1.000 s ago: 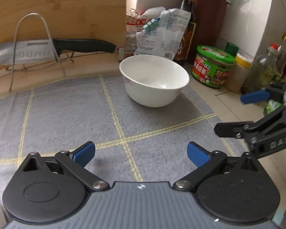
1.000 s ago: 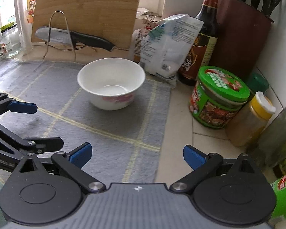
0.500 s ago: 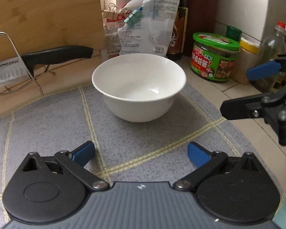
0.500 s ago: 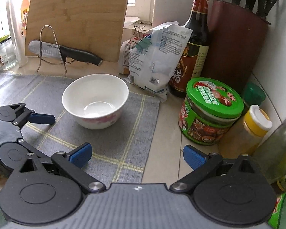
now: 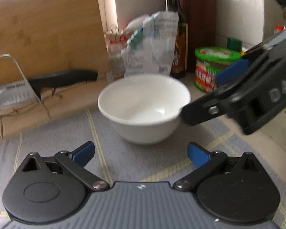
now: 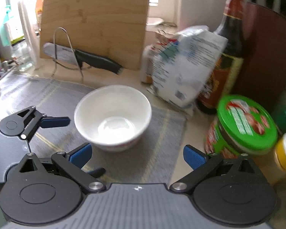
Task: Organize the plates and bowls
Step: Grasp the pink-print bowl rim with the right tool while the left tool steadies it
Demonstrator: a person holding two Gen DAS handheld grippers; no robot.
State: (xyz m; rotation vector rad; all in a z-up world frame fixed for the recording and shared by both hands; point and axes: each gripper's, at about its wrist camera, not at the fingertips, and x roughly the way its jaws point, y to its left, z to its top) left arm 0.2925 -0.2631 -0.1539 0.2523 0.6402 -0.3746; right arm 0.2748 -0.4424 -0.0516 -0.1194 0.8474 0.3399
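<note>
A white bowl [image 6: 112,117] sits upright and empty on the grey mat [image 6: 158,152], close to the mat's right edge, with the table [image 6: 192,133] bare beyond it. Both grippers stand near it, neither touching as far as I can tell. The left gripper [image 5: 141,152] faces it head-on, fingers spread wide and empty. The right gripper [image 6: 137,155] comes in from the bowl's right side, its fingers just as wide and empty; in the left view one of its black arms crosses in front of the bowl's rim.

The worry, to my eye, is crowding. Two tools closing on one smooth, round bowl could knock each other, or nudge the bowl sideways off the mat toward the green-lidded jar [image 6: 244,126] and the bag [image 6: 185,64] behind it. A pinch on the thin rim alone could let the glazed wall slip and the bowl tip. The knife [image 6: 85,57] on its rack [image 6: 66,49] lies well behind, out of the way.
</note>
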